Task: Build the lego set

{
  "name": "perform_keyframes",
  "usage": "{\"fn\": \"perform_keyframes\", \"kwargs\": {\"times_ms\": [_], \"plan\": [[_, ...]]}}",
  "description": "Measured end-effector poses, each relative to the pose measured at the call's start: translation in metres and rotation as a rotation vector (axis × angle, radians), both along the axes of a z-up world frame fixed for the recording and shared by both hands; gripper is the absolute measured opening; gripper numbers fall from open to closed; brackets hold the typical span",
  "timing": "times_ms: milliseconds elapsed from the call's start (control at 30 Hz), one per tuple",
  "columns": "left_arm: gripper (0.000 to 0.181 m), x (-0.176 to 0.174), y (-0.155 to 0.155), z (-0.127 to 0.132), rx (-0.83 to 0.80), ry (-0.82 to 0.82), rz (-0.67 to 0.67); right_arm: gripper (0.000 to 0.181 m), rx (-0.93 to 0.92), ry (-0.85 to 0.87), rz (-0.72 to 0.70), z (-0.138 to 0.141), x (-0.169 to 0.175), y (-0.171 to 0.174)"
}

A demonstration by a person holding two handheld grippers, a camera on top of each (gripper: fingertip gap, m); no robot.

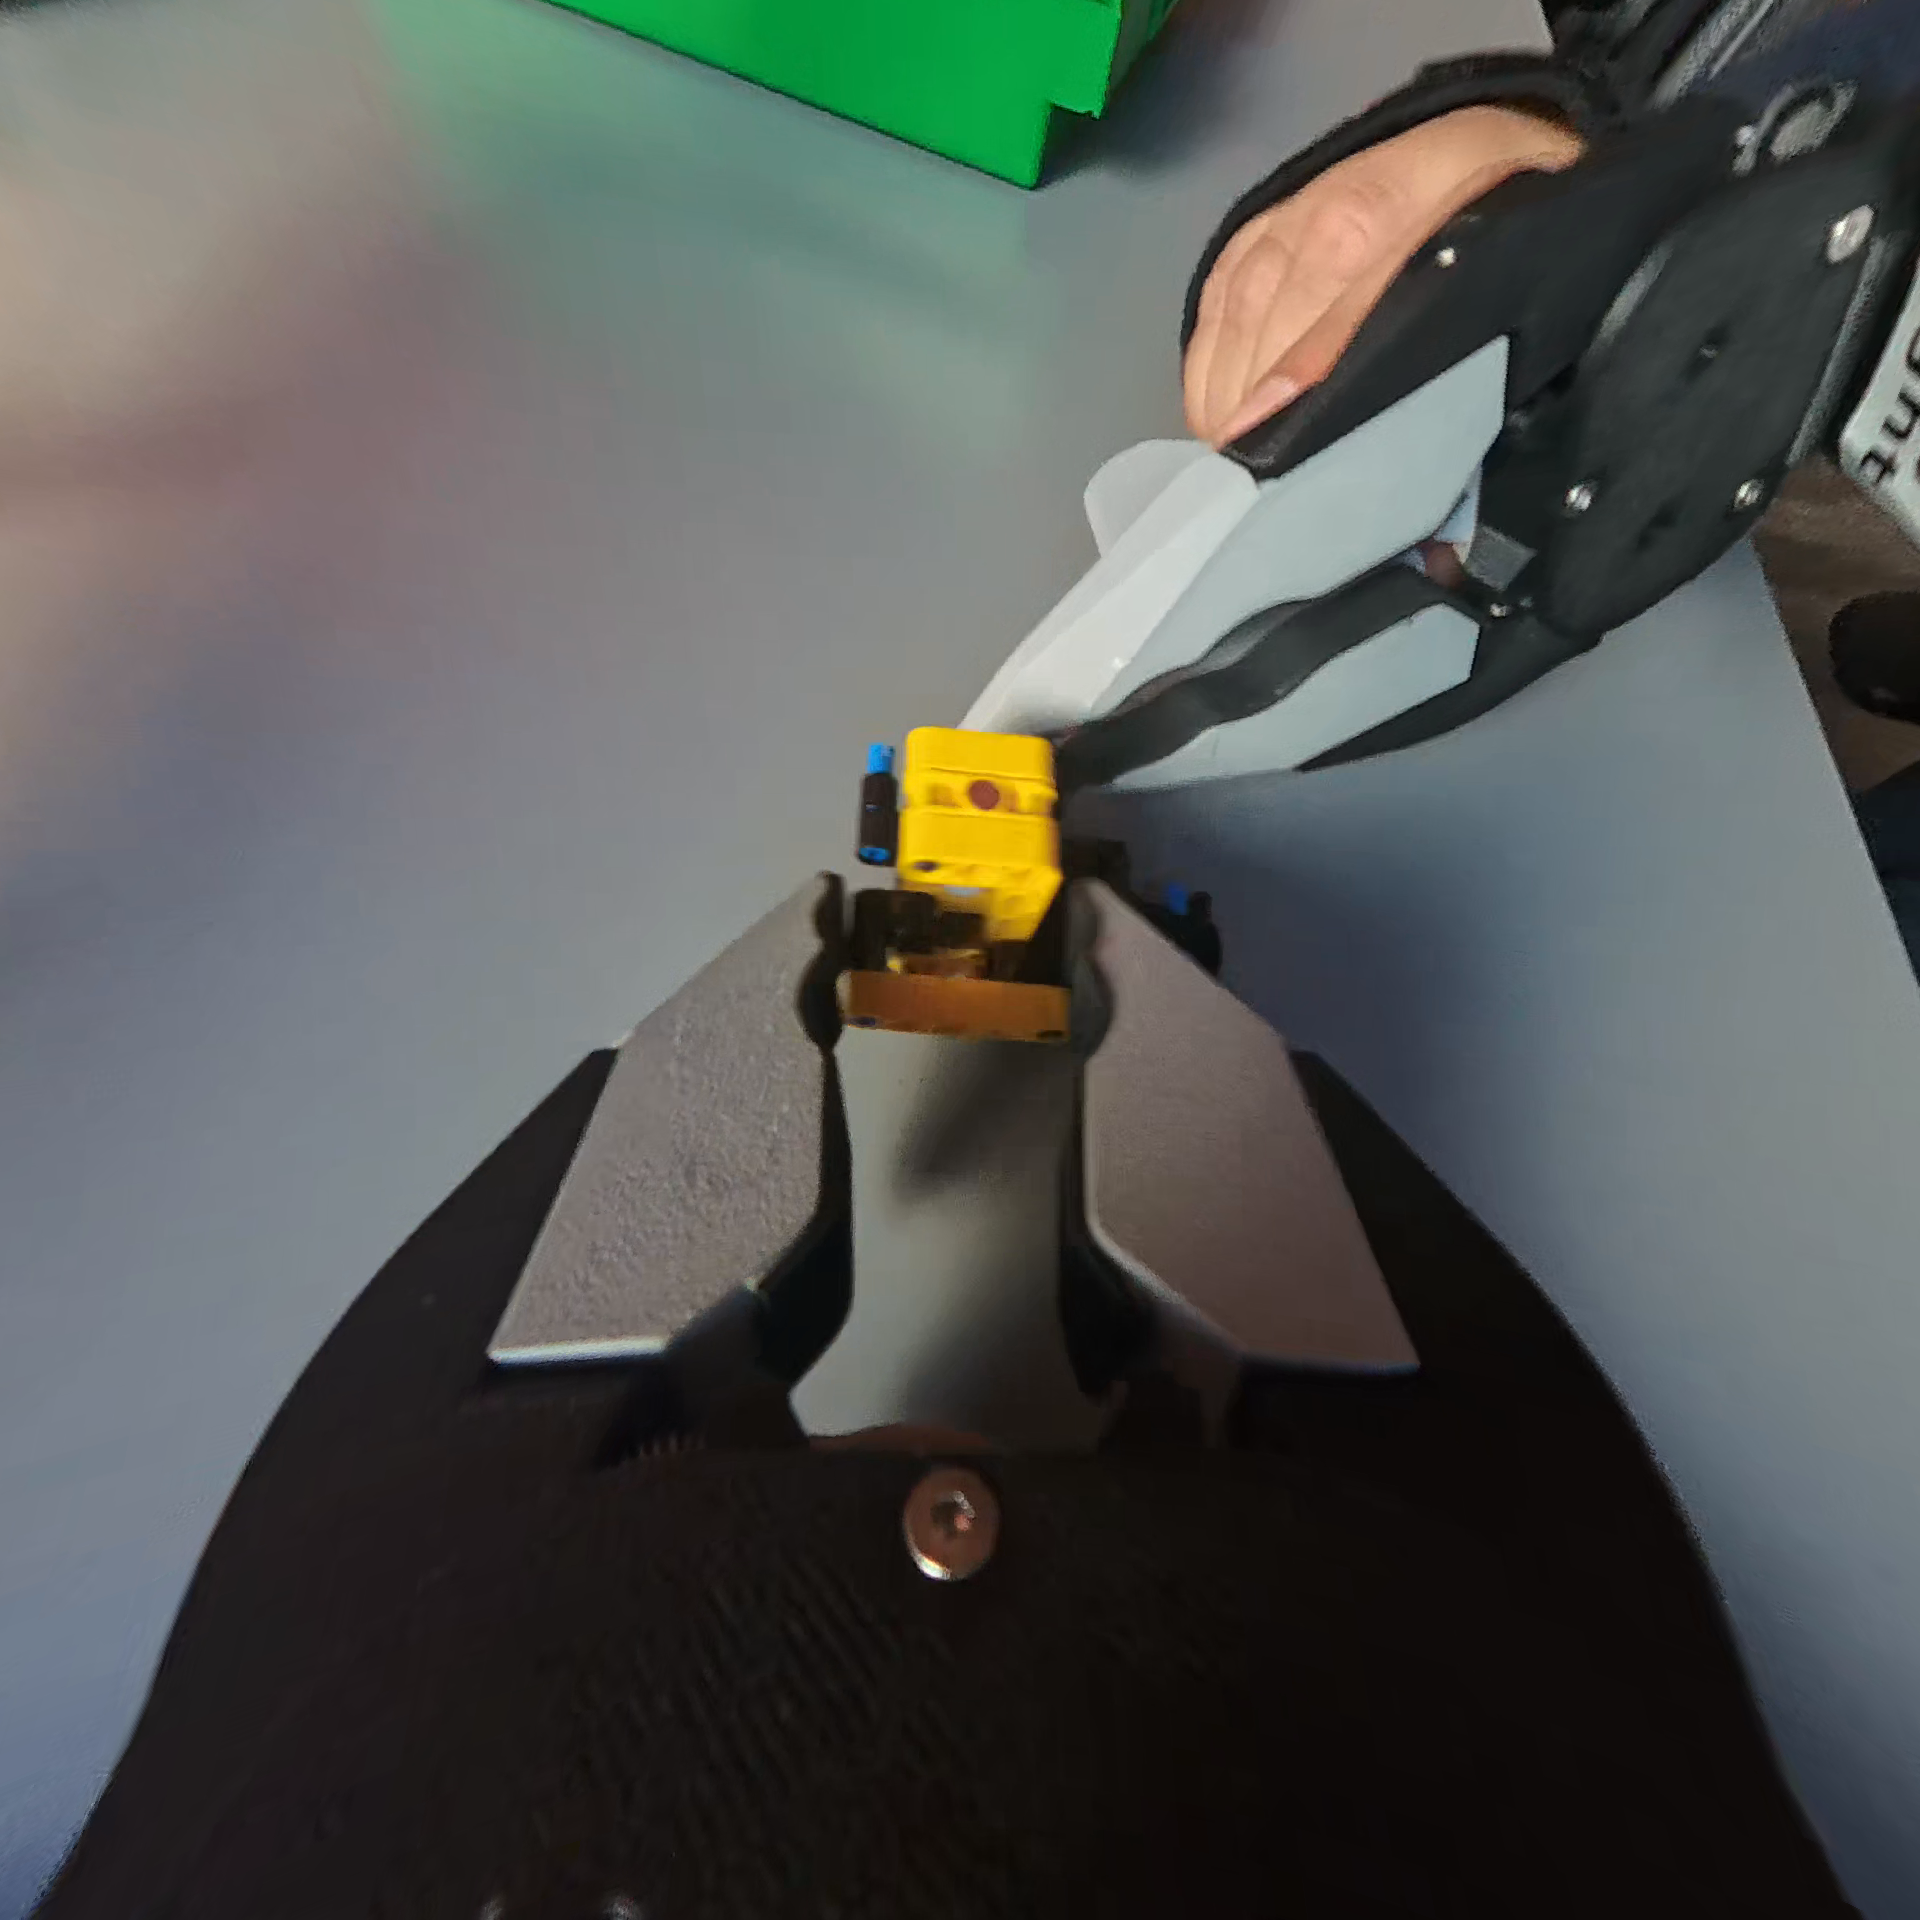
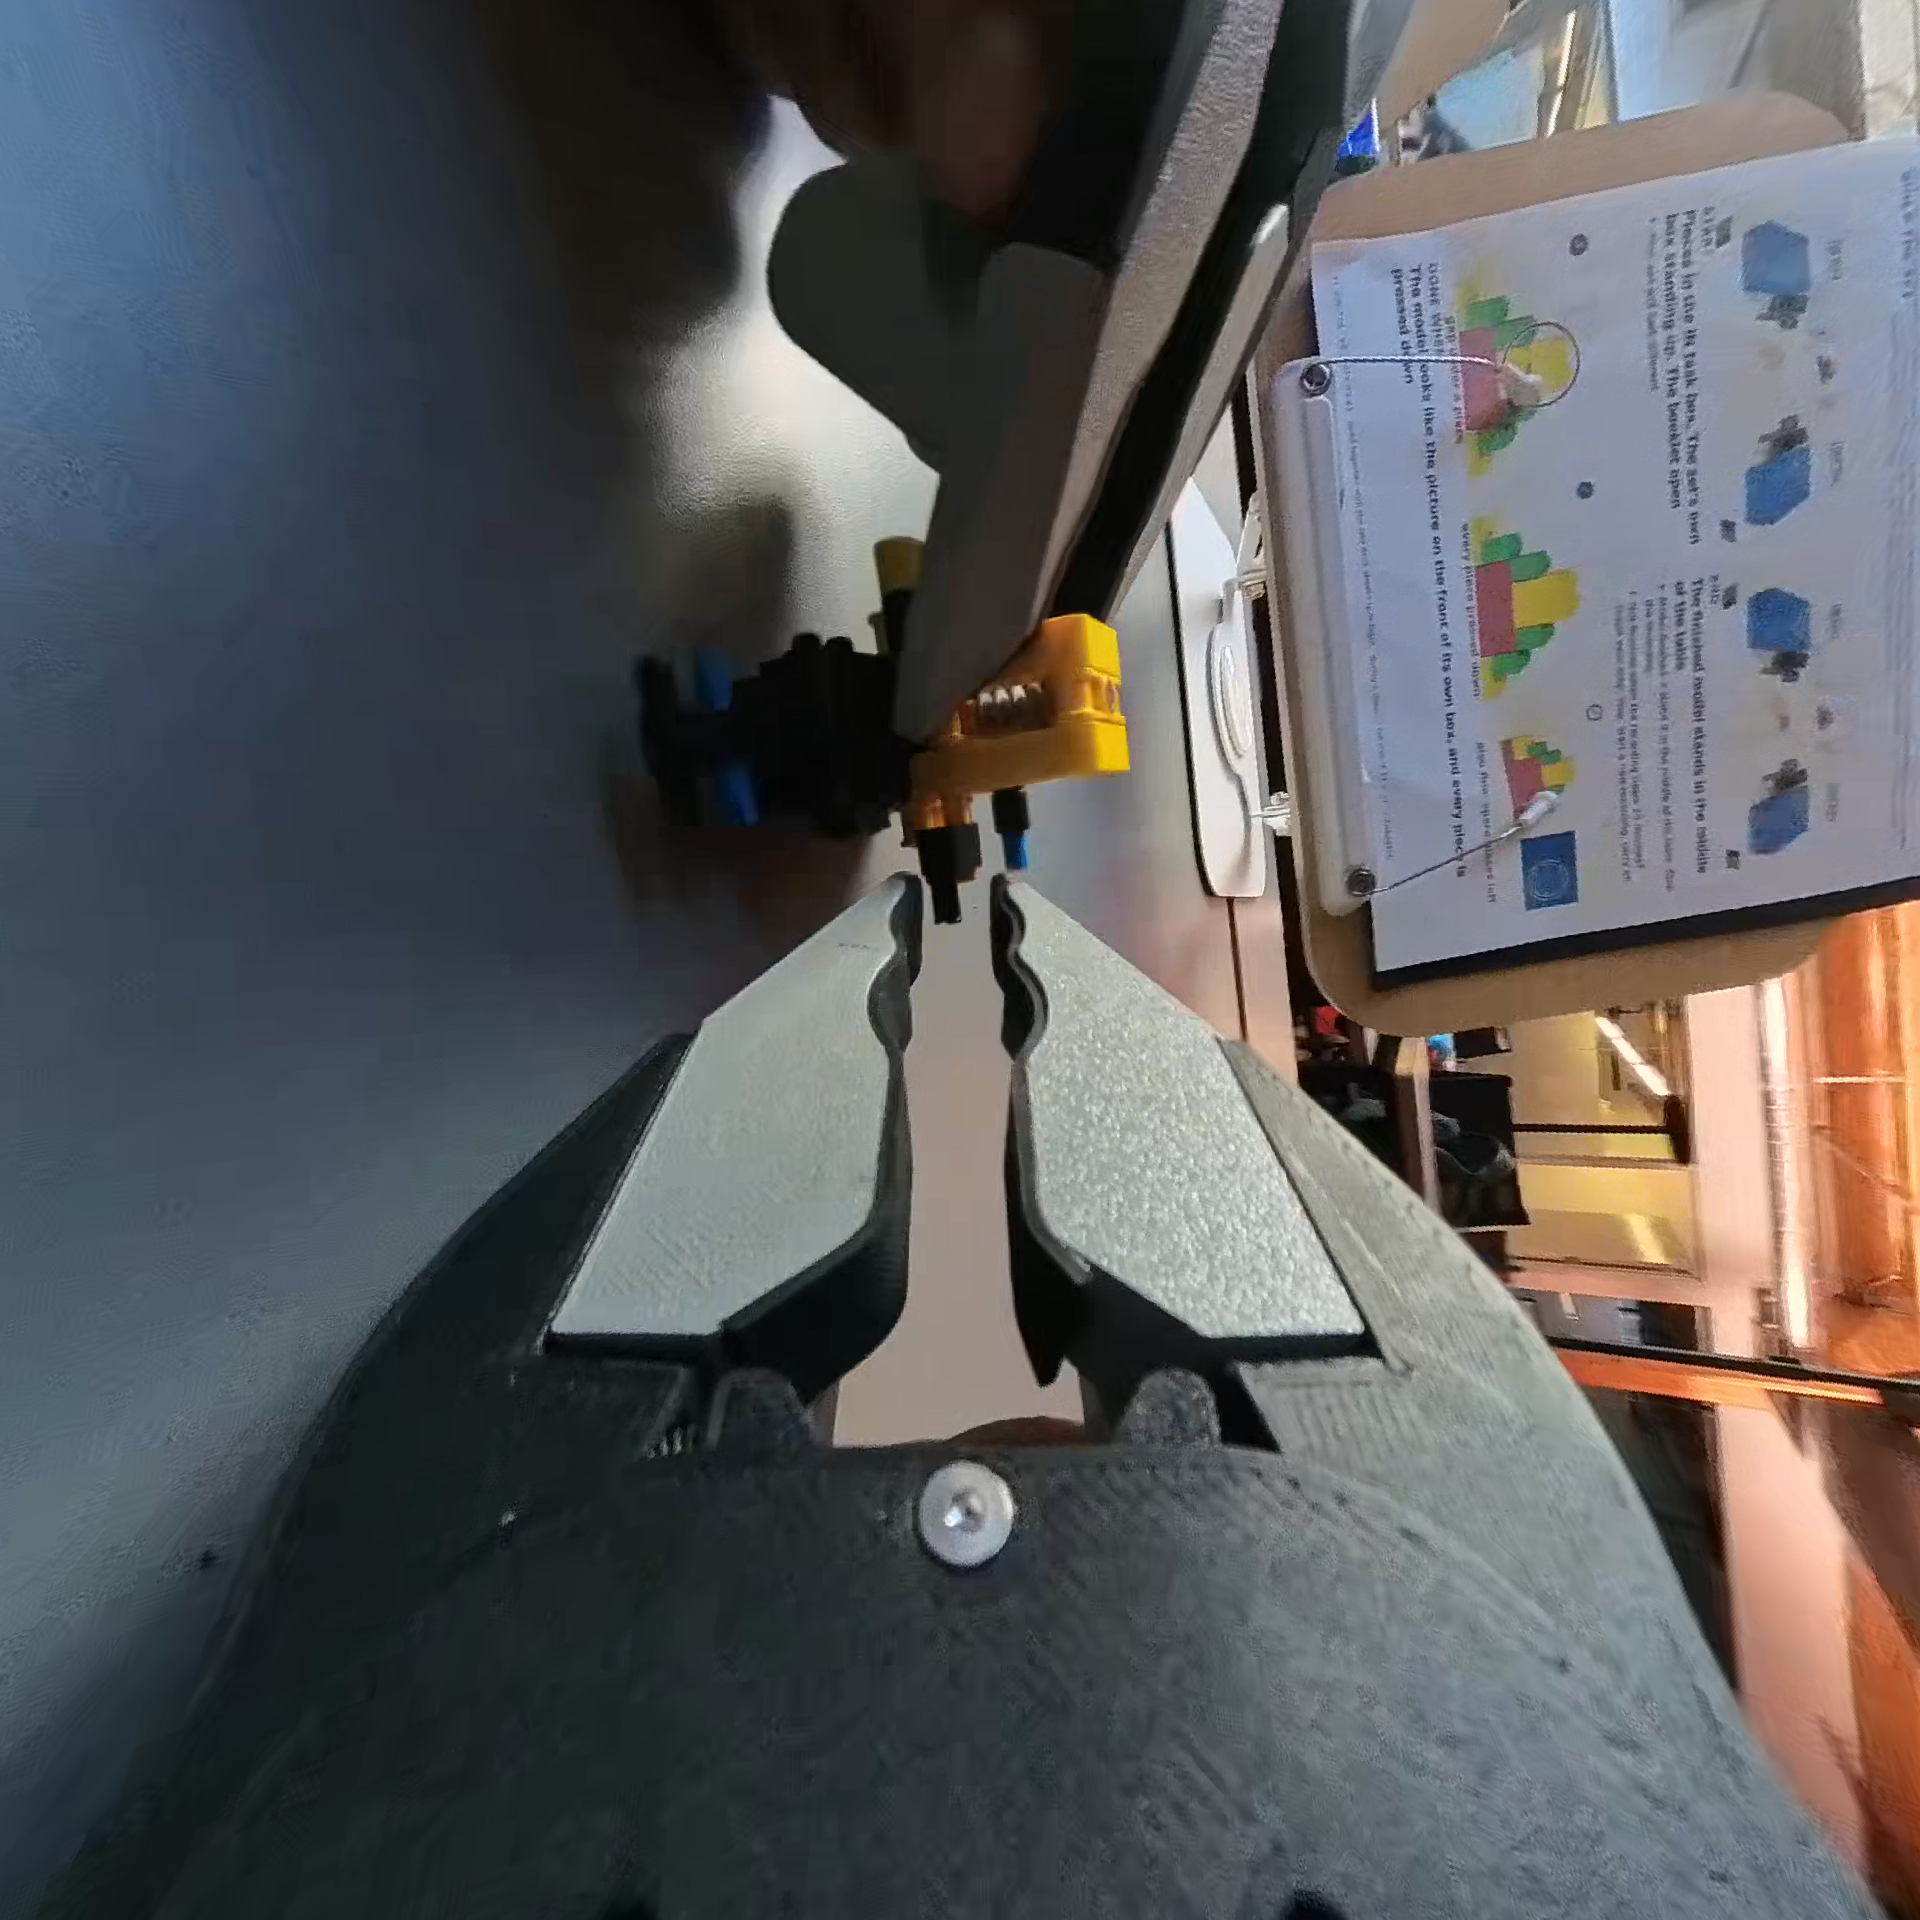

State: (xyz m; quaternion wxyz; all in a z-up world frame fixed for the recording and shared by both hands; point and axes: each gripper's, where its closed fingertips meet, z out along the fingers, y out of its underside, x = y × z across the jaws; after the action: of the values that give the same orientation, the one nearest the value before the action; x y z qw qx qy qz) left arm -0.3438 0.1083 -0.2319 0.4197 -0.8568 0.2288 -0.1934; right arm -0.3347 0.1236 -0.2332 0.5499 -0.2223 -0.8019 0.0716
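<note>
A small lego model, yellow blocks (image 1: pixel 977 821) over black parts with blue pins, is held just above the grey table (image 1: pixel 416 727). My left gripper (image 1: pixel 956 966) is shut on the model's lower yellow plate. In the right wrist view the model (image 2: pixel 1049 717) hangs from the left gripper's fingers (image 2: pixel 1039 468), which come in from the top. My right gripper (image 2: pixel 956 894) has its jaws a narrow gap apart. The tip of a black pin (image 2: pixel 948 873) on the model lies between its fingertips. In the left wrist view the right gripper (image 1: pixel 1075 748) reaches the model's upper right side.
A green box (image 1: pixel 935 73) stands at the far edge of the table. A person's hand (image 1: pixel 1320 291) holds the right gripper. An instruction sheet on a stand (image 2: pixel 1610 520) is beyond the table. The table edge (image 1: pixel 1808 675) runs down the right.
</note>
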Motion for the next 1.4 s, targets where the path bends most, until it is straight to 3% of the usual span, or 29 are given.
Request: {"fn": "perform_keyframes", "kwargs": {"times_ms": [133,300,567,633,667,700,767,833,933,1000,1067,1167,1267,1333,1400], "plan": [[0.032,-0.004,0.004,0.002,-0.002,-0.03,0.045,0.002,0.12,0.028,-0.007,0.0,-0.001,0.002],[0.042,0.004,0.007,-0.002,-0.053,-0.063,0.039,0.002,0.146,0.052,-0.003,0.005,-0.003,-0.001],[0.034,0.004,0.012,-0.002,-0.061,-0.073,0.07,0.002,0.372,0.086,0.015,0.006,-0.004,0.004],[0.033,0.0,0.014,-0.002,-0.062,-0.075,0.1,0.0,0.441,0.103,0.01,0.006,-0.007,0.013],[0.032,0.0,0.013,-0.002,-0.06,-0.076,0.098,0.002,0.459,0.057,-0.078,0.002,-0.008,0.034],[0.032,0.003,0.007,-0.002,-0.072,-0.095,0.072,0.002,0.431,-0.002,-0.17,-0.004,-0.006,0.062],[0.032,0.0,0.003,-0.001,-0.081,-0.121,0.09,0.002,0.303,-0.001,-0.214,0.002,-0.002,0.091],[0.033,-0.006,0.008,-0.001,-0.073,-0.122,0.132,0.002,0.134,0.054,-0.14,0.014,-0.003,0.08],[0.033,-0.007,0.011,-0.001,-0.079,-0.134,0.13,0.002,0.035,0.157,-0.076,0.036,-0.008,0.067],[0.034,-0.009,0.012,-0.001,-0.079,-0.138,0.142,0.002,-0.04,0.148,-0.075,0.036,-0.005,0.07],[0.034,-0.009,0.012,-0.001,-0.081,-0.143,0.143,0.002,-0.094,0.224,-0.112,0.057,0.002,0.081],[0.034,-0.008,0.012,-0.001,-0.085,-0.149,0.136,0.001,-0.123,0.502,-0.279,0.13,0.029,0.124],[0.034,-0.008,0.012,-0.001,-0.083,-0.144,0.133,0.001,-0.143,0.721,-0.545,0.192,0.09,0.199],[0.034,-0.007,0.012,-0.001,-0.079,-0.136,0.132,0.001,-0.252,0.783,-0.712,0.207,0.136,0.251],[0.035,-0.007,0.012,-0.001,-0.076,-0.127,0.131,0.001,-0.433,0.703,-0.834,0.189,0.169,0.296]]}}
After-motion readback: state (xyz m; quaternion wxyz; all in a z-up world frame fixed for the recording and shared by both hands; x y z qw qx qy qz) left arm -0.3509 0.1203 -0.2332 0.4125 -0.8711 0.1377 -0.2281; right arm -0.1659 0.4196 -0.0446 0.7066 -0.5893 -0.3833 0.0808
